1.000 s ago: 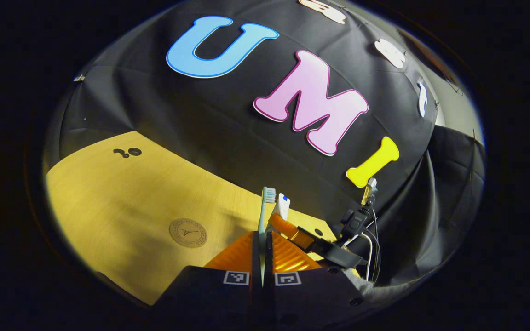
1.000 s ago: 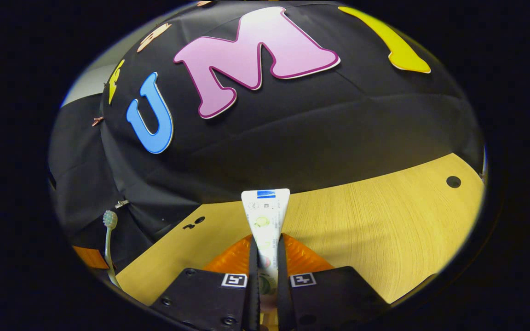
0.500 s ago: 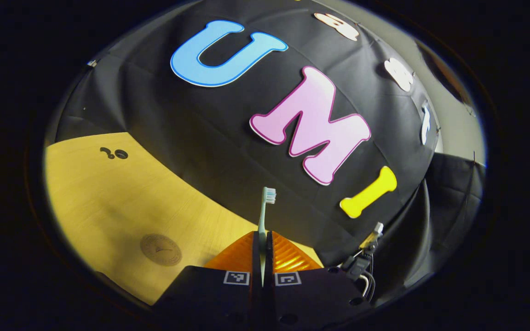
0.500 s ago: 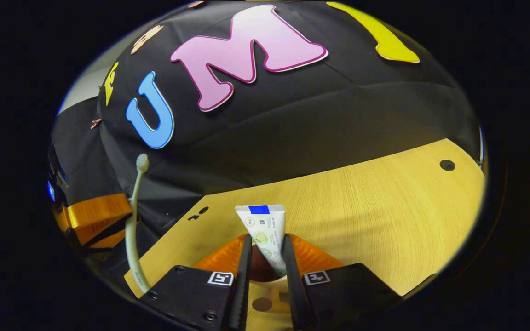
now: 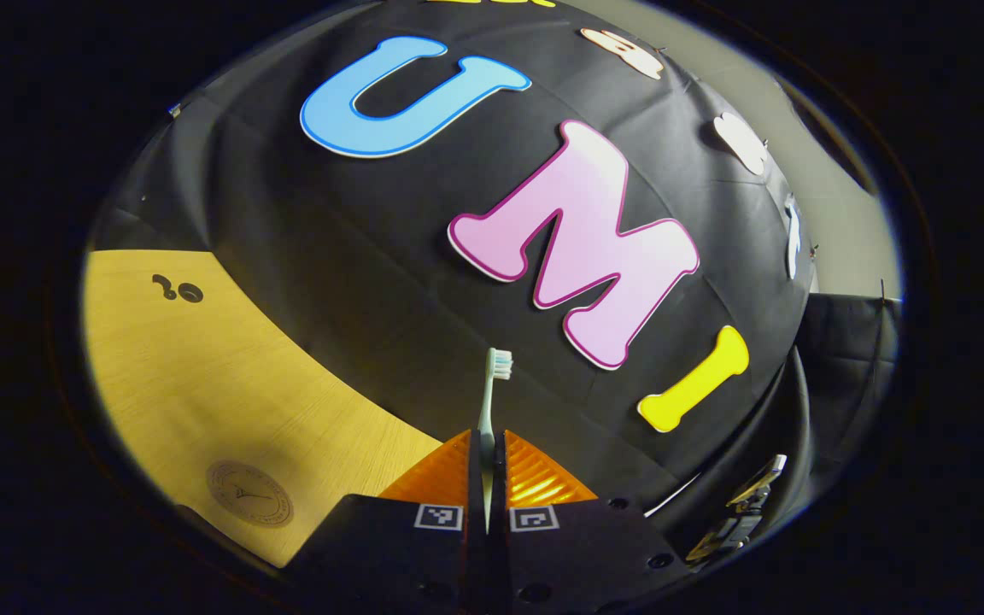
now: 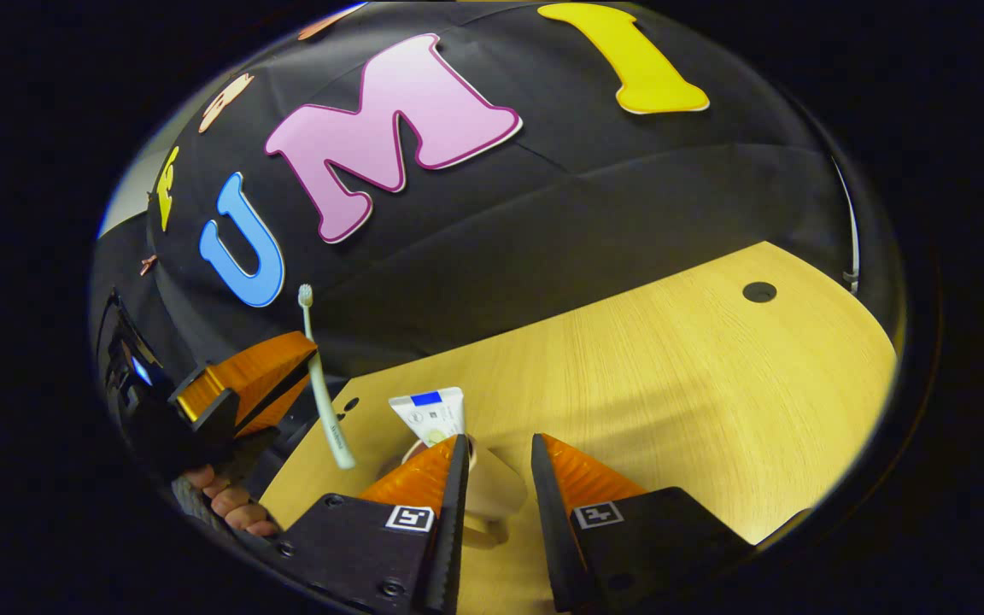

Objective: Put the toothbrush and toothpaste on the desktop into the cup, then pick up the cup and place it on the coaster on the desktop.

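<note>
In the left gripper view my left gripper [image 5: 487,444] is shut on a pale green toothbrush [image 5: 492,393], whose bristle head points up in front of the booth wall. The round brown coaster [image 5: 248,494] lies on the wooden desktop [image 5: 202,376] at the lower left. In the right gripper view my right gripper [image 6: 496,448] stands open. Just beyond its fingers is the beige cup [image 6: 496,491]. The white toothpaste tube [image 6: 430,414] stands in the cup, leaning left, free of both fingers. To the left, above the desk's edge, the left gripper [image 6: 304,359] holds the toothbrush [image 6: 321,389] upright.
A hand [image 6: 227,504] grips the left gripper's handle at the lower left of the right gripper view. The desktop [image 6: 671,384] stretches to the right with a round cable hole [image 6: 758,291]. Small dark holes [image 5: 176,290] mark the desk's far left corner.
My right gripper has opened and let go of the toothpaste, which now stands in the cup. The left gripper has carried the toothbrush up and closer to the cup's left side.
</note>
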`<state>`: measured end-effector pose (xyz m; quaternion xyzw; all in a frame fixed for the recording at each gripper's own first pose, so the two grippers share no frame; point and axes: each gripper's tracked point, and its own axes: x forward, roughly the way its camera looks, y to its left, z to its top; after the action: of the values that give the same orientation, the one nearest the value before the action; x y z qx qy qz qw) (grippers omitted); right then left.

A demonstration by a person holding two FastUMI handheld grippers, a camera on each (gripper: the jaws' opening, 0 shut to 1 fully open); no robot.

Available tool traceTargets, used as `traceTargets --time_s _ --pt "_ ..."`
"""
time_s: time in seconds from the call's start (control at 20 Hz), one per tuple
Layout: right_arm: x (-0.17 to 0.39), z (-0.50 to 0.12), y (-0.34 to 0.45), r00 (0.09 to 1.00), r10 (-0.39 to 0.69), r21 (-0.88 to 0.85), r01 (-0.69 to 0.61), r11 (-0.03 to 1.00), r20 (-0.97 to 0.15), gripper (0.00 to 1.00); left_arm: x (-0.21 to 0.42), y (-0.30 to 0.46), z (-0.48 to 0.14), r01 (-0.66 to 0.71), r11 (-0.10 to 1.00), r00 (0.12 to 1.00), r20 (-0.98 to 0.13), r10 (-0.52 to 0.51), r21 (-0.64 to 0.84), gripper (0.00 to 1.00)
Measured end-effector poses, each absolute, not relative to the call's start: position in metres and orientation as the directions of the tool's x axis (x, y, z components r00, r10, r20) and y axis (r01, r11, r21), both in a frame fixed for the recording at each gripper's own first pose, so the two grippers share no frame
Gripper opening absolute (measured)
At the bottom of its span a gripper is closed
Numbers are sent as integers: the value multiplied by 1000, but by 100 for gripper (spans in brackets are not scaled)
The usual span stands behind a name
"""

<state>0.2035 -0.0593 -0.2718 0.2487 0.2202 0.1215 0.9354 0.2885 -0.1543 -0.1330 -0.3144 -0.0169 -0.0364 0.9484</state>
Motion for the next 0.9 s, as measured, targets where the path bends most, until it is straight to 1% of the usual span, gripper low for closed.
traceTargets --time_s 0.2,0.4,0.75,0.9 --pt "173 -296 -58 833 361 503 -119 856 -418 44 305 -160 -161 60 826 998 29 -52 -560 6" --pt "154 -304 -49 803 399 502 -147 852 -442 45 311 -168 -185 52 868 998 2 -59 -493 6" --pt "152 -310 -54 798 389 477 -148 866 -459 45 307 -179 -215 57 912 997 -28 -75 -407 6" --pt "148 -315 -53 787 397 472 -154 868 -472 44 302 -178 -219 53 921 997 -34 -71 -385 6"
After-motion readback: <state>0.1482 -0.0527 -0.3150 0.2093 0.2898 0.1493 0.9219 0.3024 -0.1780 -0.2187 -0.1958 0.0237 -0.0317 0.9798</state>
